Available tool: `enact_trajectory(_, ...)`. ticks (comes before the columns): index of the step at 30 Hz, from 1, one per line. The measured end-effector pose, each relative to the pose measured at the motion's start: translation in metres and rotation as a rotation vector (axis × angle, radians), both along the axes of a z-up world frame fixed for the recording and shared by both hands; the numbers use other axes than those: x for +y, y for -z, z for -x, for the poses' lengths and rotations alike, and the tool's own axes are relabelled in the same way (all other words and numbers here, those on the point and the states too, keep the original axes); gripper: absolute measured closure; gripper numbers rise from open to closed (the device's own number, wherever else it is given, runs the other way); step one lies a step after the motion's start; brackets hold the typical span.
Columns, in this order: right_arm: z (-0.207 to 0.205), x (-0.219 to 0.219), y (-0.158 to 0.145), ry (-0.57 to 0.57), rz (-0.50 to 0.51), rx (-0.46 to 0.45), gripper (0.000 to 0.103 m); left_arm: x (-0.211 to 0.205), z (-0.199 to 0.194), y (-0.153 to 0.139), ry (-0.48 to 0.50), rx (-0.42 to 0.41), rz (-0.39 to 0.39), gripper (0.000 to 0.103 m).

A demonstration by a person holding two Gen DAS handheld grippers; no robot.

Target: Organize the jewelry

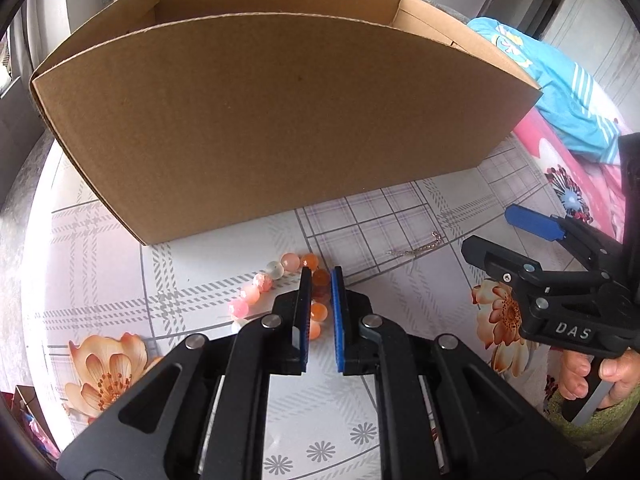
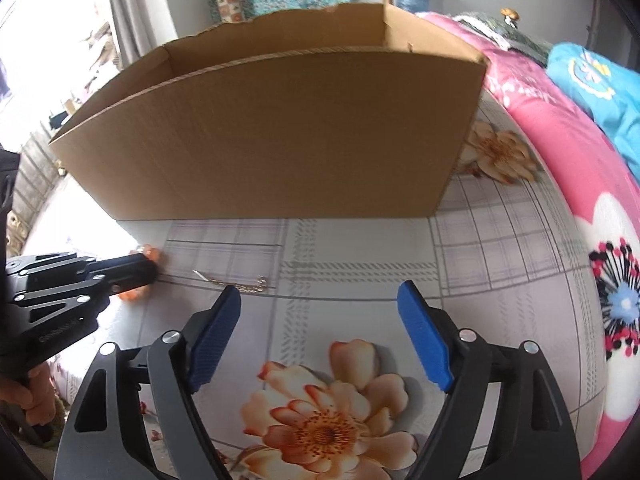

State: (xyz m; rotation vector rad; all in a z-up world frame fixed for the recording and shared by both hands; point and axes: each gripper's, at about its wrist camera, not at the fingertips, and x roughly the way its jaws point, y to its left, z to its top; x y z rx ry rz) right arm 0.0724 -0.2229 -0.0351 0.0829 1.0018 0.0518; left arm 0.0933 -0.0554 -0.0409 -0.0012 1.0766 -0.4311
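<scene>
A bracelet of pink and orange beads (image 1: 276, 276) lies on the flowered tablecloth in front of an open cardboard box (image 1: 272, 120). My left gripper (image 1: 321, 276) is shut on the bracelet's orange beads, its blue pads pressed against them. In the right wrist view the left gripper (image 2: 140, 272) sits at the left over the beads (image 2: 150, 255). A thin gold chain (image 1: 420, 246) lies to the right of the beads; it also shows in the right wrist view (image 2: 236, 282). My right gripper (image 2: 320, 300) is open and empty, just right of the chain.
The cardboard box (image 2: 280, 132) stands upright behind the jewelry and blocks the far side of the table. A pink flowered blanket (image 2: 580, 184) and blue cloth (image 2: 600, 88) lie to the right. The tablecloth (image 2: 360, 248) spreads between the box and my grippers.
</scene>
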Motion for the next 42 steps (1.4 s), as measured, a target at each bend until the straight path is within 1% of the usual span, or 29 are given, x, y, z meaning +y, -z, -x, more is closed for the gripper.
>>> enact_trajectory(4, -0.004, -0.009, 0.006, 0.038, -0.043, 0.027, 0.021, -0.002, 0.000, 0.000, 0.001, 0.002, -0.009, 0.094)
enact_trajectory(6, -0.003, -0.014, 0.006, 0.053, -0.059, 0.027, 0.017, -0.005, -0.001, 0.000, 0.000, 0.002, -0.012, 0.094)
enact_trajectory(7, -0.002, -0.016, 0.008, 0.065, -0.054, 0.033, 0.013, -0.005, -0.001, 0.000, -0.001, 0.001, -0.014, 0.094)
enact_trajectory(9, -0.002, -0.019, 0.009, 0.075, -0.049, 0.032, 0.011, -0.006, -0.001, 0.000, -0.001, -0.001, -0.017, 0.094)
enact_trajectory(11, -0.002, -0.021, 0.011, 0.080, -0.046, 0.036, 0.006, -0.007, 0.000, 0.001, -0.001, -0.004, -0.021, 0.094)
enact_trajectory(14, -0.004, -0.025, 0.012, 0.075, -0.037, 0.036, 0.006, -0.007, 0.000, 0.001, -0.002, -0.004, -0.023, 0.094)
enact_trajectory(21, -0.002, -0.014, 0.014, 0.050, 0.025, 0.052, 0.006, -0.008, -0.001, 0.001, -0.003, -0.005, -0.021, 0.094)
enact_trajectory(26, 0.003, -0.003, 0.015, -0.025, 0.093, 0.065, 0.006, -0.005, 0.000, 0.002, -0.003, -0.011, -0.010, 0.094)
enact_trajectory(28, 0.005, -0.003, 0.008, -0.028, 0.061, 0.046, 0.007, -0.003, 0.001, 0.003, -0.002, -0.015, -0.009, 0.094)
enact_trajectory(30, 0.009, 0.004, -0.004, -0.058, 0.045, -0.010, 0.007, -0.002, 0.002, 0.004, -0.003, -0.019, -0.008, 0.094)
enact_trajectory(32, 0.012, 0.020, -0.013, -0.146, 0.082, -0.068, 0.017, 0.001, 0.003, 0.004, -0.007, -0.020, -0.007, 0.094)
enact_trajectory(33, 0.012, 0.028, -0.015, -0.183, 0.102, -0.085, 0.019, 0.002, 0.003, 0.004, -0.009, -0.020, -0.005, 0.094)
enact_trajectory(34, 0.011, 0.037, -0.015, -0.230, 0.116, -0.093, 0.025, 0.002, 0.003, 0.004, -0.010, -0.020, -0.004, 0.094)
enact_trajectory(35, 0.009, 0.043, -0.014, -0.266, 0.122, -0.092, 0.036, 0.004, 0.003, 0.004, -0.014, -0.020, -0.003, 0.094)
enact_trajectory(36, 0.007, 0.051, -0.013, -0.295, 0.135, -0.090, 0.041, 0.004, 0.003, 0.005, -0.016, -0.020, -0.002, 0.094)
enact_trajectory(38, 0.004, 0.059, -0.011, -0.343, 0.128, -0.092, 0.056, 0.006, 0.003, 0.005, -0.020, -0.019, 0.001, 0.094)
enact_trajectory(40, 0.005, 0.072, -0.009, -0.411, 0.123, -0.084, 0.065, 0.006, 0.003, 0.005, -0.021, -0.018, 0.002, 0.094)
enact_trajectory(42, 0.005, 0.079, -0.006, -0.461, 0.138, -0.082, 0.069, 0.007, 0.002, 0.005, -0.021, -0.018, 0.003, 0.094)
